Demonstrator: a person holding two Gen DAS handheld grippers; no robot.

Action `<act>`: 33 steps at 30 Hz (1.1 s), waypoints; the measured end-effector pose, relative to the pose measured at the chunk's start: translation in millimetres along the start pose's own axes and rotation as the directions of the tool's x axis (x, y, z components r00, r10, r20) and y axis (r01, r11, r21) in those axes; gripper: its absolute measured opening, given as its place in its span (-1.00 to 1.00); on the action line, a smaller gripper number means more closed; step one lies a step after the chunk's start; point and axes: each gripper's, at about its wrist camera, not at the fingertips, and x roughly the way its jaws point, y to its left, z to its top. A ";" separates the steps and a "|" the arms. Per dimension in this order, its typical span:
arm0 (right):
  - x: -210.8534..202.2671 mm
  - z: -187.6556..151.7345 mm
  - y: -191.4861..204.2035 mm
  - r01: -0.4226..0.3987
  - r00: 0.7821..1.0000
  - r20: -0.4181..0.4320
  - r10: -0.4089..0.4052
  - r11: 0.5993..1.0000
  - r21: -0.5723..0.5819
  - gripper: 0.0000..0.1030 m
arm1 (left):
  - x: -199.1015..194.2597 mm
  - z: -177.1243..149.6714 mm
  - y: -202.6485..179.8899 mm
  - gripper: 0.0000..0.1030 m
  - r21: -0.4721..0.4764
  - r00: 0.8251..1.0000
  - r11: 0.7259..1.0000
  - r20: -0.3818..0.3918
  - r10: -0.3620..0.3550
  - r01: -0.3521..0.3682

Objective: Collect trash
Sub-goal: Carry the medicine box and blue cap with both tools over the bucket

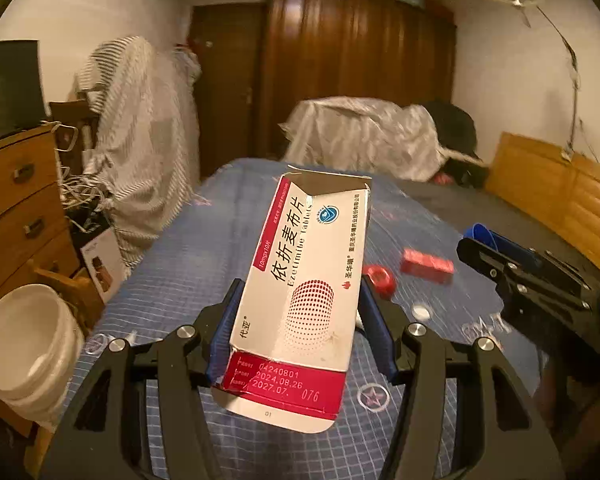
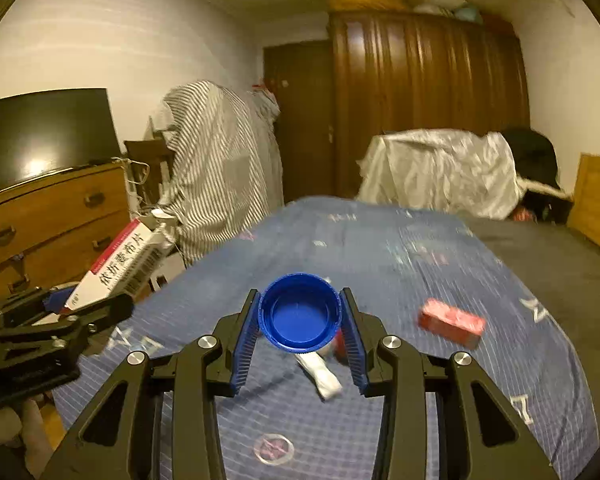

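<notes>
My left gripper (image 1: 296,324) has its jaws clamped on a white and crimson medicine carton (image 1: 300,280), raised over the bed (image 1: 188,256). Its long axis runs away from me, torn open end farthest, tilted upward. I read "Ezetimibe Tablets", "10mg×10", "2024.08.26" and "076". My right gripper (image 2: 300,332) grips a blue bottle cap (image 2: 300,312), hollow side facing me.

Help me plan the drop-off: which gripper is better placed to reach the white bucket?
Left, probably: the left gripper, holding the medicine box, has the white bucket on its side, beside the bed.
</notes>
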 end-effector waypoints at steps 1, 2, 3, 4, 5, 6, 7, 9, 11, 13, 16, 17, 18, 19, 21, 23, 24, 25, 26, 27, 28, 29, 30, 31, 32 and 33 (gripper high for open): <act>-2.2 4.6 6.7 -0.003 1.000 0.010 0.003 1.000 -0.006 -0.21 | 0.3 3.2 1.8 0.05 -0.003 1.000 1.000 0.009 0.013 -0.012; -2.8 9.3 13.7 -0.007 1.000 0.018 0.008 1.000 -0.011 -0.21 | -2.6 6.5 5.7 0.05 -0.008 0.999 0.999 0.021 0.032 -0.032; -4.0 14.6 22.3 -0.013 0.999 0.029 0.013 1.000 -0.016 -0.21 | -4.7 9.5 9.3 0.05 -0.012 0.998 0.999 0.032 0.048 -0.048; -3.3 19.7 30.1 -0.017 0.999 0.034 0.018 1.000 -0.024 -0.21 | -6.1 11.9 11.8 0.05 -0.013 0.998 0.998 0.038 0.058 -0.058; -3.3 23.0 36.3 -0.024 0.999 0.038 0.025 0.999 -0.028 -0.21 | -8.0 14.8 15.1 0.05 -0.015 0.997 0.998 0.045 0.068 -0.067; -3.7 26.8 41.8 -0.032 0.999 0.041 0.033 0.999 -0.029 -0.21 | -8.4 16.3 17.4 0.05 -0.018 0.996 0.997 0.050 0.074 -0.073; -4.1 29.5 47.5 -0.039 0.998 0.043 0.041 0.999 -0.032 -0.21 | -9.9 18.2 20.5 0.05 -0.021 0.995 0.997 0.053 0.081 -0.080; -3.5 35.3 61.0 -0.056 0.997 0.047 0.058 0.998 -0.041 -0.21 | -13.8 19.6 26.8 0.05 -0.030 0.994 0.995 0.058 0.095 -0.093; -2.7 40.5 71.7 -0.066 0.996 0.048 0.069 0.997 -0.048 -0.21 | -19.5 21.4 35.2 0.05 -0.043 0.992 0.993 0.066 0.111 -0.109; -0.9 45.2 83.6 -0.080 0.995 0.048 0.083 0.995 -0.059 -0.21 | -26.9 22.0 42.6 0.05 -0.055 0.989 0.991 0.075 0.129 -0.125; 1.8 50.9 98.2 -0.098 0.994 0.047 0.101 0.993 -0.072 -0.21 | -35.2 23.6 54.2 0.05 -0.070 0.985 0.987 0.083 0.153 -0.148; 3.0 53.2 105.3 -0.107 0.993 0.045 0.111 0.991 -0.077 -0.21 | -38.2 24.3 58.9 0.05 -0.076 0.983 0.985 0.085 0.160 -0.154; 4.3 55.4 110.5 -0.112 0.992 0.045 0.116 0.990 -0.081 -0.21 | -40.9 24.4 61.2 0.05 -0.078 0.982 0.984 0.086 0.167 -0.160; 5.4 57.8 117.6 -0.120 0.991 0.044 0.125 0.989 -0.086 -0.21 | -43.4 24.9 64.3 0.05 -0.082 0.981 0.982 0.088 0.175 -0.168; 8.0 61.2 130.4 -0.137 0.989 0.041 0.141 0.986 -0.092 -0.21 | -48.5 25.9 73.6 0.05 -0.090 0.978 0.979 0.090 0.190 -0.182; 11.6 65.1 145.2 -0.157 0.986 0.035 0.162 0.982 -0.101 -0.21 | -52.8 26.7 83.7 0.05 -0.100 0.974 0.975 0.091 0.207 -0.198; 13.4 67.3 152.0 -0.166 0.985 0.032 0.170 0.981 -0.105 -0.21 | -55.2 27.0 89.3 0.05 -0.106 0.972 0.973 0.090 0.215 -0.206; 16.0 69.9 160.2 -0.177 0.983 0.028 0.181 0.978 -0.111 -0.21 | -57.6 26.5 92.4 0.05 -0.111 0.971 0.971 0.090 0.224 -0.213; 19.2 72.0 170.9 -0.192 0.980 0.022 0.196 0.974 -0.119 -0.21 | -59.4 25.8 97.7 0.05 -0.116 0.969 0.968 0.088 0.232 -0.222; 23.2 74.9 177.4 -0.203 0.978 0.017 0.206 0.971 -0.124 -0.21 | -61.6 25.2 106.3 0.05 -0.124 0.966 0.964 0.084 0.246 -0.235; 27.0 78.2 187.7 -0.215 0.976 0.012 0.219 0.968 -0.128 -0.21 | -63.7 24.8 111.3 0.05 -0.130 0.964 0.961 0.081 0.254 -0.243; 29.6 80.8 196.2 -0.226 0.973 0.008 0.229 0.965 -0.134 -0.21 | -65.8 23.9 120.2 0.05 -0.139 0.960 0.957 0.076 0.268 -0.256; 33.0 83.7 209.2 -0.241 0.970 0.003 0.244 0.960 -0.144 -0.21 | -67.5 23.4 126.0 0.05 -0.145 0.958 0.953 0.073 0.277 -0.265; 35.8 86.0 219.4 -0.255 0.966 -0.002 0.258 0.955 -0.151 -0.21 | -69.6 22.7 132.8 0.05 -0.152 0.955 0.949 0.069 0.289 -0.277; 39.2 88.8 230.6 -0.271 0.962 -0.008 0.273 0.950 -0.158 -0.21 | -71.5 21.7 139.3 0.05 -0.157 0.952 0.945 0.065 0.301 -0.288; 43.9 92.2 239.0 -0.279 0.960 -0.012 0.281 0.946 -0.164 -0.21 | -73.5 20.8 147.0 0.05 -0.163 0.947 0.939 0.060 0.315 -0.302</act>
